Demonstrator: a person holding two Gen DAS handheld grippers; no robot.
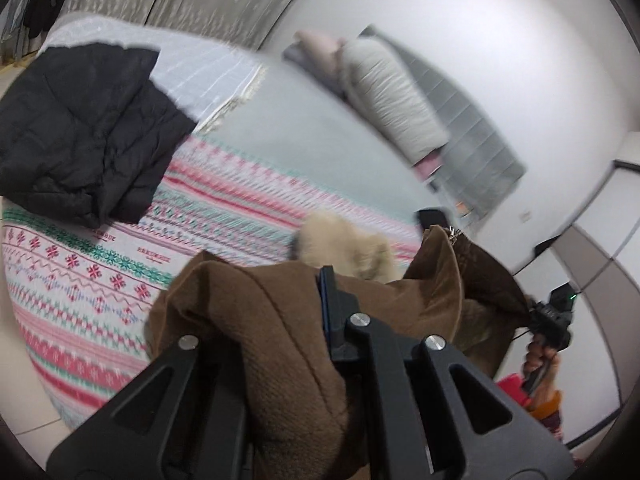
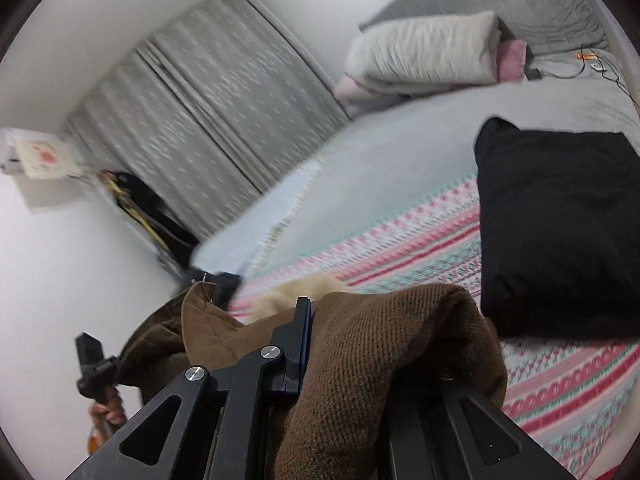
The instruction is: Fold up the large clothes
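Both claws, left [image 1: 326,304] and right [image 2: 304,332], clamp a brown coat [image 1: 256,320], held aloft over the bed [image 1: 280,136] beside a folded black jacket [image 1: 84,128]; next, likely spreading it flat for folding.

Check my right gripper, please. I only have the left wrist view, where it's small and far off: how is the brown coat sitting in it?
Observer: The brown coat is bunched over the right gripper; only one finger shows, the other is buried in cloth.
Operator: Anything by the headboard?
Observer: Black cables lie on the grey sheet beside the pillow.
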